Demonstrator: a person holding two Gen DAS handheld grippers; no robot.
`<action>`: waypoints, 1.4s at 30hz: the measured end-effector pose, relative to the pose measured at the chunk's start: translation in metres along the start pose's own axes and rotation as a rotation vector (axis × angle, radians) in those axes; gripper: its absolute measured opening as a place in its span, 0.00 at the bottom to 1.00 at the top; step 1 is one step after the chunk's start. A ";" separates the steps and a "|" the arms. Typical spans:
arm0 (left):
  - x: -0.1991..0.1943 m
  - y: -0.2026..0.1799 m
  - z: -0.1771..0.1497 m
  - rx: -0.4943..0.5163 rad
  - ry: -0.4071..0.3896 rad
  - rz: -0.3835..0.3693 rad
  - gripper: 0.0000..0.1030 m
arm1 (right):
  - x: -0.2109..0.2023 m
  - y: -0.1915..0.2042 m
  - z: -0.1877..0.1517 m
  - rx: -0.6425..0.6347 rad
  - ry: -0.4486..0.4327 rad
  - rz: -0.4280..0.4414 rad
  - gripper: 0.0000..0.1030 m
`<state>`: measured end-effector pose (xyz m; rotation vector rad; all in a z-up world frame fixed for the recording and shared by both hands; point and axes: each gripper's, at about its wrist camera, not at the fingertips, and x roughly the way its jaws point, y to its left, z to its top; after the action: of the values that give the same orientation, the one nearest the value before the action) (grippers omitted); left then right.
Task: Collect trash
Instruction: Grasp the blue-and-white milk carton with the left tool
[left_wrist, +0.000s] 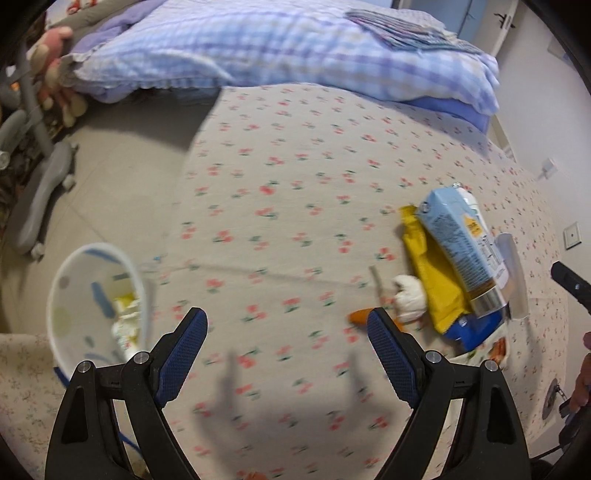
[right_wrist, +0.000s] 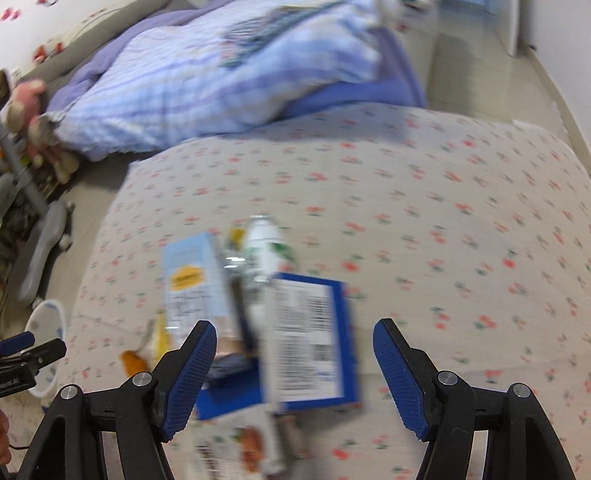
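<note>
A pile of trash lies on the floral bed sheet (left_wrist: 295, 166): a light blue carton (left_wrist: 458, 236), a yellow wrapper (left_wrist: 439, 291), a crumpled white tissue (left_wrist: 408, 295), an orange scrap (left_wrist: 360, 316). My left gripper (left_wrist: 288, 332) is open and empty, left of the pile. In the right wrist view the blue carton (right_wrist: 192, 280), a blue box with a white label (right_wrist: 310, 343) and a white bottle (right_wrist: 266, 243) lie just ahead of my open, empty right gripper (right_wrist: 295, 345). A white trash bin (left_wrist: 92, 306) with some trash inside stands at the bed's left edge; it also shows in the right wrist view (right_wrist: 46, 332).
A blue checked duvet (left_wrist: 277, 48) is bunched at the far end of the bed. A grey chair base (left_wrist: 44, 195) and stuffed toys (left_wrist: 55, 74) stand on the tiled floor to the left. The wall is at right.
</note>
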<state>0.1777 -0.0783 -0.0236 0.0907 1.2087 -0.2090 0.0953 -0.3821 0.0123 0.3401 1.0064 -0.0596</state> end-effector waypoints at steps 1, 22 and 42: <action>0.004 -0.005 0.002 0.004 0.009 -0.004 0.88 | 0.001 -0.008 0.000 0.015 0.007 -0.003 0.73; 0.008 -0.055 0.025 -0.004 0.008 -0.108 0.88 | 0.039 -0.029 -0.011 0.126 0.191 0.149 0.14; 0.035 -0.149 0.053 -0.052 0.125 -0.076 0.78 | 0.010 -0.065 -0.018 0.143 0.164 0.023 0.57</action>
<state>0.2068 -0.2368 -0.0314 0.0124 1.3422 -0.2411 0.0726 -0.4366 -0.0210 0.4932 1.1636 -0.0844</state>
